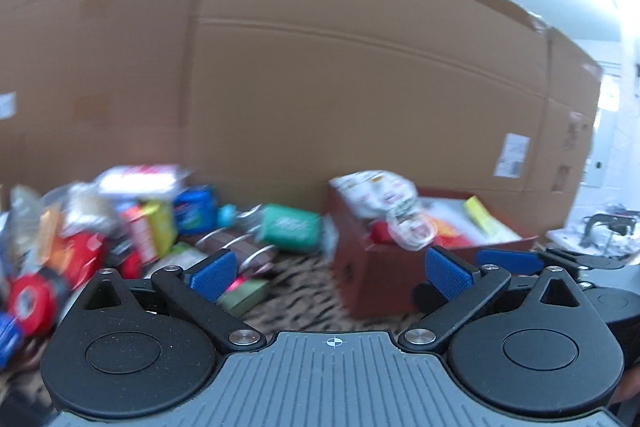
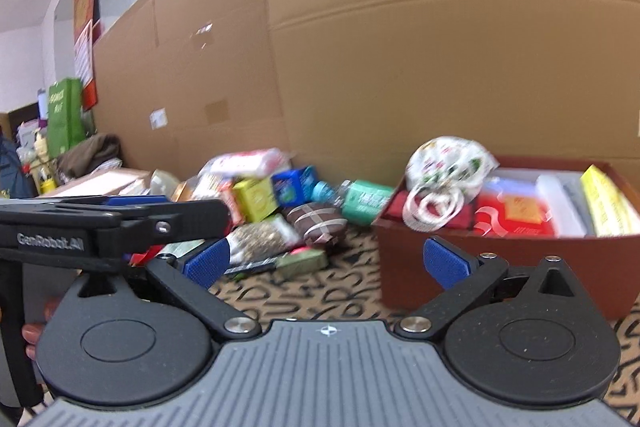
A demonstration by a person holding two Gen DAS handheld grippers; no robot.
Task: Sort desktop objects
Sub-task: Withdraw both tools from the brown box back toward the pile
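My left gripper point(image 1: 330, 275) is open with nothing between its blue pads, held above the patterned cloth point(image 1: 308, 287). A blurred pile lies ahead to its left: a red tape roll point(image 1: 30, 301), a yellow-green box point(image 1: 160, 231), a blue box point(image 1: 196, 213), a brown checked pouch point(image 1: 240, 247) and a teal pack point(image 1: 292, 229). Right of it stands a red-brown box point(image 1: 372, 275) holding packets. My right gripper point(image 2: 327, 263) is also open and empty, facing the gap between the pile and the red-brown box point(image 2: 500, 267). A white printed bag point(image 2: 448, 167) rests on the box's left end.
A tall cardboard wall point(image 2: 400, 67) closes off the back. The left gripper point(image 2: 192, 215) crosses the right wrist view side-on, with a hand point(image 2: 34, 331) below it. Clutter and a green bag point(image 2: 64, 115) sit at far left. A small green box point(image 2: 302, 261) lies nearest.
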